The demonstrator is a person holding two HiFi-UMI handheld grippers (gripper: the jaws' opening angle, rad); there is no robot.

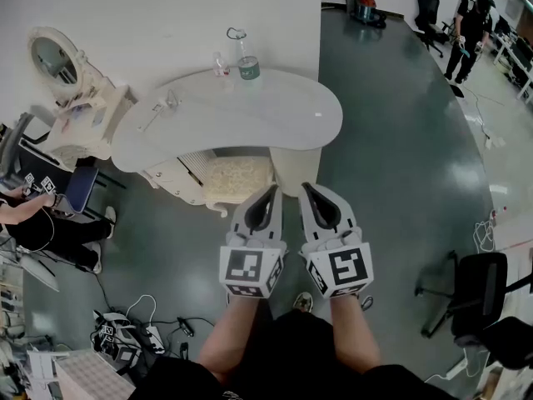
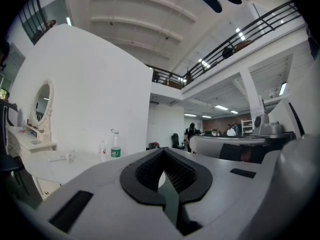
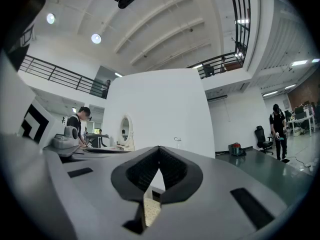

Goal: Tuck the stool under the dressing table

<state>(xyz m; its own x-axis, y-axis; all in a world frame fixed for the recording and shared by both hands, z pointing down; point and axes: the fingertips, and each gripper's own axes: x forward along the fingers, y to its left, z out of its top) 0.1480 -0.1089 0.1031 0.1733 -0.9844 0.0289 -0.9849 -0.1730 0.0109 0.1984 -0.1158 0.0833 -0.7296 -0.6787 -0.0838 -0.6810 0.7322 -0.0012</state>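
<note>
The white dressing table stands against a white partition, with an oval mirror at its left end. The stool, cream-cushioned with white legs, sits partly beneath the tabletop, its near edge showing. My left gripper and right gripper are side by side, pointing level at the table, just short of the stool. Both are shut and hold nothing. In the left gripper view the left gripper faces the tabletop. The right gripper shows a strip of the cushion through its gap.
A water bottle and a small bottle stand at the table's back edge. A seated person is at the left. Cables lie on the floor near left. A black office chair stands at the right.
</note>
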